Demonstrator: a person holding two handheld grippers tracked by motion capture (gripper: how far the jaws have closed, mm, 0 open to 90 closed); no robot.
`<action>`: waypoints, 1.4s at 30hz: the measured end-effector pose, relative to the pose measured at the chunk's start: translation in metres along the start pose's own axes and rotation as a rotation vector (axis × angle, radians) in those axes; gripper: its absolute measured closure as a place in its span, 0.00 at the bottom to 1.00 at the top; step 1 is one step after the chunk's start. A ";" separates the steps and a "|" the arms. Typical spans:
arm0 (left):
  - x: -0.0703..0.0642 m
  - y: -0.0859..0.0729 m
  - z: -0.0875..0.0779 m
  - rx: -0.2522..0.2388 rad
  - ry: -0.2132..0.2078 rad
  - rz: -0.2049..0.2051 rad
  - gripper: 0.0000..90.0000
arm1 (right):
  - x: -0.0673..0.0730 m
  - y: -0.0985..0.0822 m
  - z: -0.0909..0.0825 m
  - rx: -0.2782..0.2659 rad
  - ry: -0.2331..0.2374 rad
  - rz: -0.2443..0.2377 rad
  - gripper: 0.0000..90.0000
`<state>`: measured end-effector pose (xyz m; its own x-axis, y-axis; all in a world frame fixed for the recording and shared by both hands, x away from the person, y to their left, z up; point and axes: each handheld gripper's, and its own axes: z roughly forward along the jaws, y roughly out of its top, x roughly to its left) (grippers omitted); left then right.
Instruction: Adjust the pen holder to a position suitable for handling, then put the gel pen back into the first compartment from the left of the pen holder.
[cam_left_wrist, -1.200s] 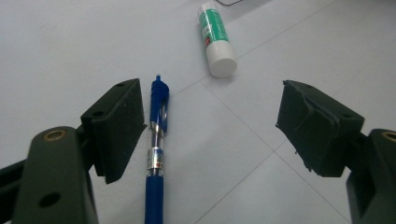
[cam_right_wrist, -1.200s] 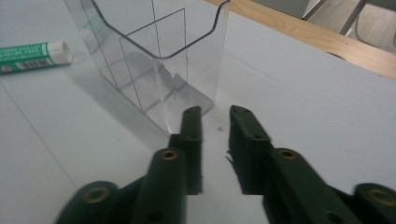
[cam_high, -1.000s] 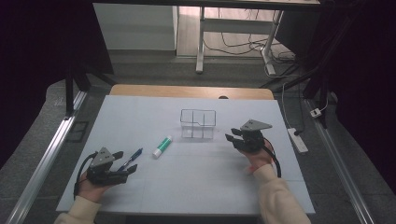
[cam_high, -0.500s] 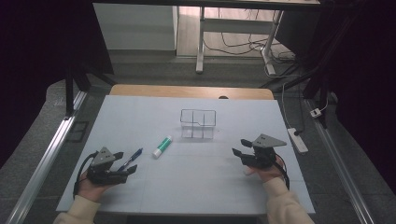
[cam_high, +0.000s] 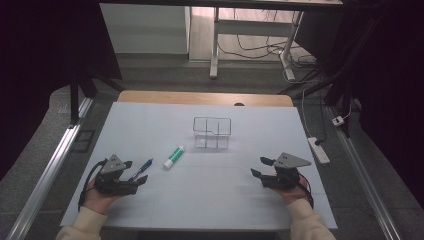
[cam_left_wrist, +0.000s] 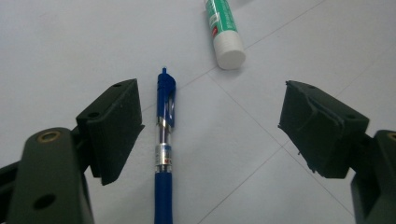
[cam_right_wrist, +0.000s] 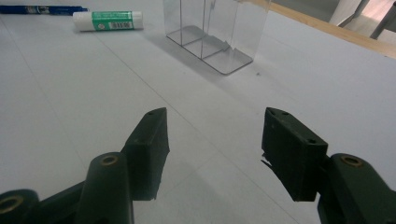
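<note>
A blue pen lies flat on the white table sheet, between the jaws of my open left gripper and close to the left jaw, untouched. A green-and-white glue stick lies just beyond the pen. A clear plastic divided box stands upright mid-table. My right gripper hovers low at the table's right, its jaws have just been opening, and nothing is between them.
A wooden table edge runs along the far side. A white power strip lies on the floor to the right. Metal rails flank the table on the left.
My right gripper has moved away from the clear box toward the near right of the table and spread its jaws wider. The left gripper and the pen stayed put.
</note>
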<state>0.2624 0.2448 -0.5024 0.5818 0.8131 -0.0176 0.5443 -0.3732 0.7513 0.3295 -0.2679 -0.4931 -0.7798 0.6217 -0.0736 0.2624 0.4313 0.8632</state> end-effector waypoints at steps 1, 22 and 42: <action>0.000 0.001 0.000 0.008 0.007 0.005 0.23 | 0.000 0.000 0.000 0.004 0.000 -0.002 0.45; 0.006 0.038 -0.013 0.163 0.038 0.063 0.24 | 0.004 0.003 0.002 0.017 -0.001 -0.023 0.45; 0.028 0.046 0.009 0.372 0.009 0.050 0.26 | 0.003 0.003 0.004 0.029 -0.008 -0.029 0.45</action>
<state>0.3087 0.2466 -0.4742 0.6086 0.7933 0.0198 0.6989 -0.5477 0.4600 0.3297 -0.2622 -0.4928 -0.7828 0.6137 -0.1025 0.2561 0.4680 0.8458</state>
